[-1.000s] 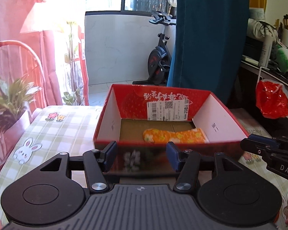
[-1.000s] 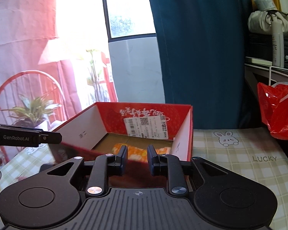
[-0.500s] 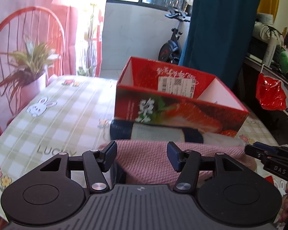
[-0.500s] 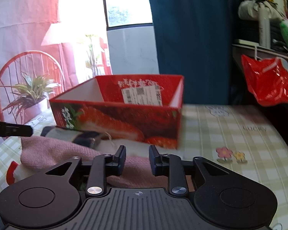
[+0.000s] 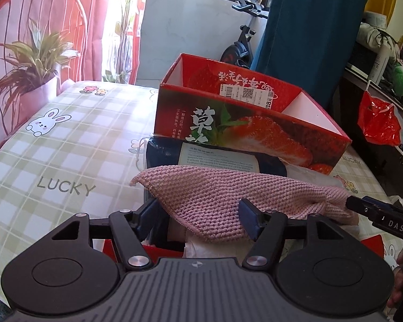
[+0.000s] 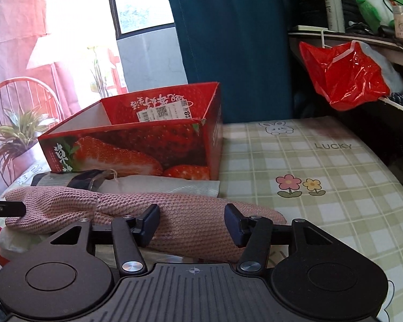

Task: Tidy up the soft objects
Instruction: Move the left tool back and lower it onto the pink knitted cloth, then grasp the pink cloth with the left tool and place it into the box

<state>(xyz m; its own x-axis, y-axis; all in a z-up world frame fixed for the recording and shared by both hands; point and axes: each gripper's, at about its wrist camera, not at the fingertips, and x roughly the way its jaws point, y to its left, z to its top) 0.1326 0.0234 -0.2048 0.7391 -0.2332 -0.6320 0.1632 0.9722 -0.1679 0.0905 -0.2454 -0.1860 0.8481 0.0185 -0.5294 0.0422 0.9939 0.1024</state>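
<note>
A pink knitted cloth (image 5: pixel 223 193) lies on the table in front of a red strawberry box (image 5: pixel 244 136). It rests on a dark-labelled soft package (image 5: pixel 217 158) and a white item (image 5: pixel 201 247). My left gripper (image 5: pixel 198 218) is open, its fingers either side of the cloth's near left part. My right gripper (image 6: pixel 192 224) is open around the cloth's right end (image 6: pixel 201 214). The box (image 6: pixel 137 145) and the package (image 6: pixel 158 185) also show in the right wrist view. The box's inside is hidden from here.
The table has a green checked cloth (image 5: pixel 67 139) with rabbits and "LUCKY". A potted plant (image 5: pixel 35 61) and red chair stand at the left. A red plastic bag (image 6: pixel 344 77) hangs from a cluttered shelf at the right. A blue curtain (image 6: pixel 228 40) hangs behind.
Both grippers have dropped from above the box to the cloth pile in front of it. The right gripper's jaws have opened wide around the pink cloth.
</note>
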